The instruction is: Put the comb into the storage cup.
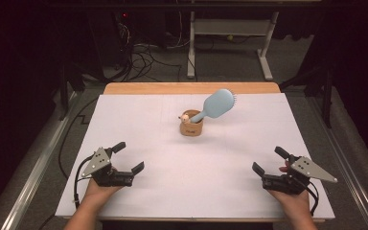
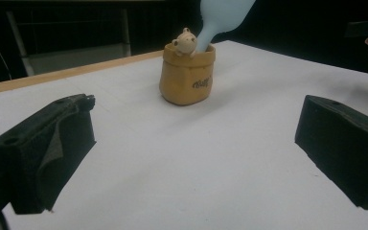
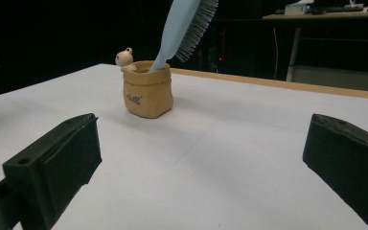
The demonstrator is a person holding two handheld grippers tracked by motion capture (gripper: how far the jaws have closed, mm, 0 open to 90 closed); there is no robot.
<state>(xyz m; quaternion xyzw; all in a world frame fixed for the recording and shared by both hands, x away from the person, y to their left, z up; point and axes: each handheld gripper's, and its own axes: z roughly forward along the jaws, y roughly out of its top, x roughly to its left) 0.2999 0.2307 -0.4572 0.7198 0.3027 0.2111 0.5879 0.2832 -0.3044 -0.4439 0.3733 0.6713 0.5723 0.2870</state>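
Worktop (image 1: pixel 139 124): white sheet over a wooden top, wood edge visible along the far side. Second desk frame (image 1: pixel 230 33) and loose cables (image 1: pixel 143 55) on the floor behind it.

Left tongs (image 1: pixel 128 157): held in the left hand (image 1: pixel 96 191) at the near left of the worktop, resting on or just above the sheet; which of the two cannot be told. Jaws spread wide, nothing between them. Grey three-cornered plate on top, cable trailing toward the near edge. Seen from the left gripper view, bare white sheet between the two black jaws, pot straight ahead and well apart.

Right tongs (image 1: pixel 269 160): held in the right hand (image 1: pixel 294 203) at the near right, mirrored pose. Jaws likewise spread wide, gripping nothing. Pot ahead and left of centre in the right gripper view, well apart.

Hairbrush (image 1: pixel 218 104): light blue, handle down inside the pot, head up and tilted toward the far right. Bristles (image 3: pixel 196 31) facing away from the pot's rim.

Pot (image 1: pixel 191 126): tan, sack-shaped, upright near the middle of the worktop, slightly toward the far side. Small dark lettering on its wall.

Figurine (image 2: pixel 184 42): small pale animal head on the pot's rim, just beside the brush handle.
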